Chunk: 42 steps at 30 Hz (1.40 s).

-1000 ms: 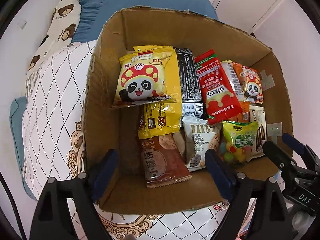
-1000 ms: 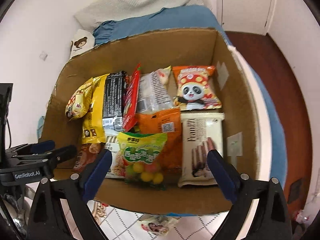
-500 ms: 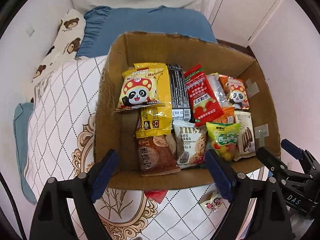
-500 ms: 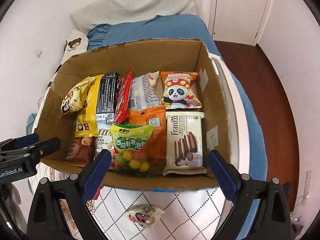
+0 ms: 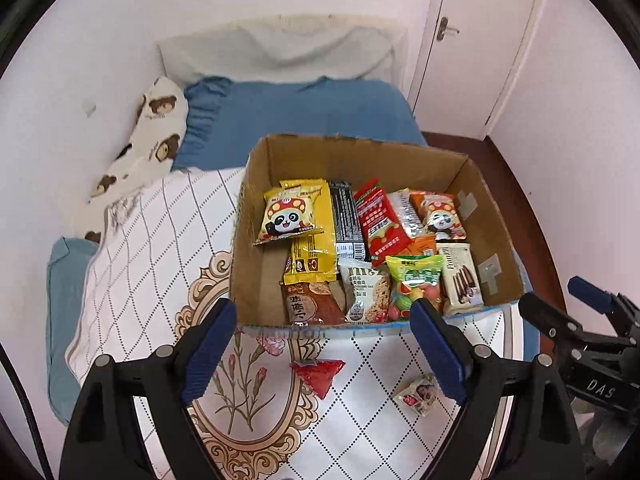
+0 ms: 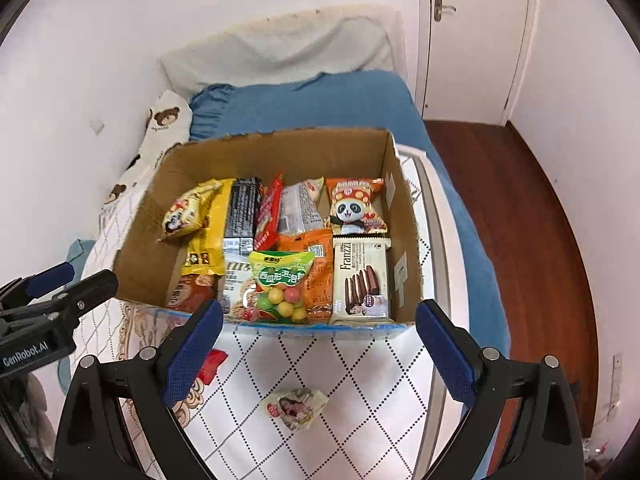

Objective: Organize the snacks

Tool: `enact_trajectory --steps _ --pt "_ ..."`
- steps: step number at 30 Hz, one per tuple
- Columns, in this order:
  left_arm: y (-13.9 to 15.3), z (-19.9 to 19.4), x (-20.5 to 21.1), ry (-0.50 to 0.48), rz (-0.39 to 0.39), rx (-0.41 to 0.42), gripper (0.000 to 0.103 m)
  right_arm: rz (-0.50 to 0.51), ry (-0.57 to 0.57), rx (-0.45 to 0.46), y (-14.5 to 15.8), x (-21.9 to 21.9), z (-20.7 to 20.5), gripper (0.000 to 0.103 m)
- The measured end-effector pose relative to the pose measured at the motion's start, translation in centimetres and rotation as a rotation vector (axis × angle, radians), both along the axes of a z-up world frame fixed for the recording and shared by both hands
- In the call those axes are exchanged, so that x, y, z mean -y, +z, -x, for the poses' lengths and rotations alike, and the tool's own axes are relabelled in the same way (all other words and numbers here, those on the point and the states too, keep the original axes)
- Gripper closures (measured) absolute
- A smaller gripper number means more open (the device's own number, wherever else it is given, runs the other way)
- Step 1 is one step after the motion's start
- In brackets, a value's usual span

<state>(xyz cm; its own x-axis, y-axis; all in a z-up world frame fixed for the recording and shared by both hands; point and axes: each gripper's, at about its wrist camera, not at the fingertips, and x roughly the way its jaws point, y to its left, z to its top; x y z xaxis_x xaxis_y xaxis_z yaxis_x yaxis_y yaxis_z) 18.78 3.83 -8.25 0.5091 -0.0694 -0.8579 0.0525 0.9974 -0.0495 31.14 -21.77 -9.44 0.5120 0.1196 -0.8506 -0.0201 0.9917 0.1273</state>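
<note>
**Two loose snacks left outside the box**

Fingers (image 5: 208,344) of the left gripper (image 5: 320,350) are spread wide with nothing between them, and the right gripper (image 6: 318,350) is likewise released and empty. Both hover above the quilt (image 5: 160,240) on the bed, just short of the near wall of the cardboard box (image 5: 360,156).

Most of the snacks sit inside the box in rough rows: a yellow panda bag (image 5: 290,216) toward the far left corner, a red packet (image 5: 380,220) mid-box, a green gumball bag (image 6: 282,286) and a Franzzi wafer pack (image 6: 362,280) against the near wall. Two pieces lie outside it on the quilt near the box's near edge: a red triangular packet (image 5: 320,374) and a small pale wrapped candy (image 6: 296,406).

By my judgement the work is nearly finished, with these two strays left to collect. The risks lie in the soft bedding: pressing down could sink the candy into the quilt so the tips close on fabric instead. The candy is small and crinkly and may squirt out sideways. Reaching over the near wall could also tip the leaning bags.
</note>
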Motion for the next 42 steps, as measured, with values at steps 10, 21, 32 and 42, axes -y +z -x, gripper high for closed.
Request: enact_trajectory --steps 10,21,32,42 --pt "3.0 4.6 0.5 -0.022 0.028 0.077 0.014 0.007 0.004 0.103 4.0 0.1 4.8 0.004" --pt "5.7 8.3 1.2 -0.011 0.015 0.176 0.014 0.037 -0.019 0.204 7.1 0.5 9.0 0.004" --pt "3.6 8.8 0.3 0.066 -0.080 0.179 0.014 -0.046 -0.013 0.169 5.6 1.0 9.7 0.004" --pt "-8.5 5.8 -2.4 0.096 -0.182 -0.108 0.014 -0.152 0.006 -0.128 -9.2 -0.4 6.7 0.004"
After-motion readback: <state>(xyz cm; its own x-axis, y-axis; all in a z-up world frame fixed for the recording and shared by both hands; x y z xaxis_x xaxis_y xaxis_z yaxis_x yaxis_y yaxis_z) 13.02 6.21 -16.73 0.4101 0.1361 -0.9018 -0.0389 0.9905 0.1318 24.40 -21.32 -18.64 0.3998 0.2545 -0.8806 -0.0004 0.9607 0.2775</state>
